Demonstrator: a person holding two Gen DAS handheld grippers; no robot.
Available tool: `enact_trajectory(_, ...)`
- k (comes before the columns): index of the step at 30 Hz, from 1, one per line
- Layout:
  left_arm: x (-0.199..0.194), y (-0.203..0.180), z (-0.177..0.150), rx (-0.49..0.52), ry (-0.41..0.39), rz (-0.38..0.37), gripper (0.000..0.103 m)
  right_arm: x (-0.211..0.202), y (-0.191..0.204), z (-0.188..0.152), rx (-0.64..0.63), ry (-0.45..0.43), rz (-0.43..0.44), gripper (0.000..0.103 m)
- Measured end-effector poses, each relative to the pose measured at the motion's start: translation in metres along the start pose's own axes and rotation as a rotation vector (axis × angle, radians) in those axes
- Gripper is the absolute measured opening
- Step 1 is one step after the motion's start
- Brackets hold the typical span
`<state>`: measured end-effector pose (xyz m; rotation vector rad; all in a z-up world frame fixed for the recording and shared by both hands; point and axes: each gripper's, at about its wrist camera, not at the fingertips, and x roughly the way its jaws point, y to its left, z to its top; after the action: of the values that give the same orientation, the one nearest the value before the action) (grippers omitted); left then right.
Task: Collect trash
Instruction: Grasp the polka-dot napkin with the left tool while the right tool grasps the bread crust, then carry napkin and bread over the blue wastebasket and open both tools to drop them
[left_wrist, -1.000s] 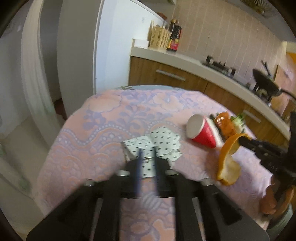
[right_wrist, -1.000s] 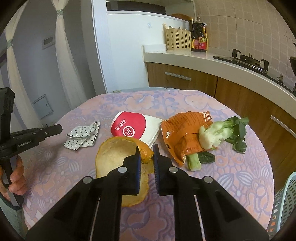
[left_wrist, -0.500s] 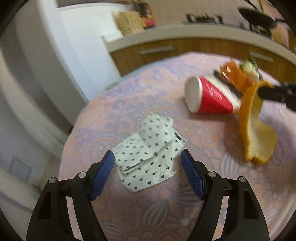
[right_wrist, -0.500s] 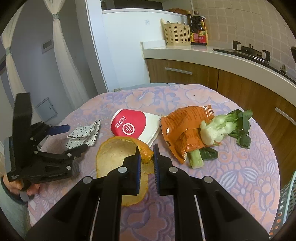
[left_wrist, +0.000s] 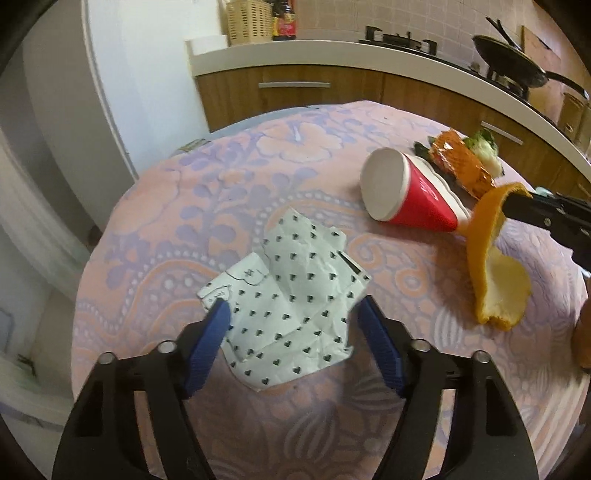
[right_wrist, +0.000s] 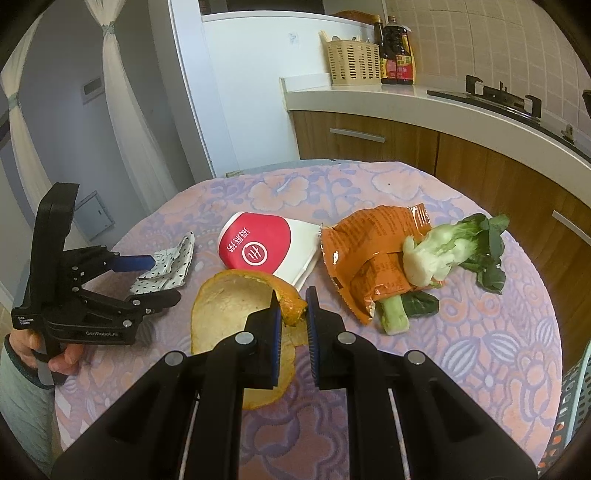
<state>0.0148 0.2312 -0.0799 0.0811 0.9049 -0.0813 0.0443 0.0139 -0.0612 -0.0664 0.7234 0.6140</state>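
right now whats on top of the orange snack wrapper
A piece of bok choy lies across the orange snack wrapper; its stalk end pokes out below. Anything beneath the wrapper is hidden.

- Left wrist view looks down close over the table, toward the counter.
- Right wrist view faces likewise, sharing the red cup and peel.
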Motion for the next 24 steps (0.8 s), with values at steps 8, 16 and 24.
enact_trajectory(8, -0.009, 0.011, -0.001, -0.118, -0.066, -0.111, 0.011, -0.005, 0.0, -0.001, 0.0, -0.021, 0.017, 0.013)
enact_trajectory(16, -0.014, 0.024, -0.004, -0.202, -0.103, -0.18, 0.005, -0.005, -0.001, 0.005, -0.01, -0.016, 0.037, 0.065)
enact_trajectory(24, -0.036, 0.037, -0.012, -0.272, -0.188, -0.266, 0.004, 0.029, 0.003, 0.015, -0.02, 0.1, 0.046, 0.064)
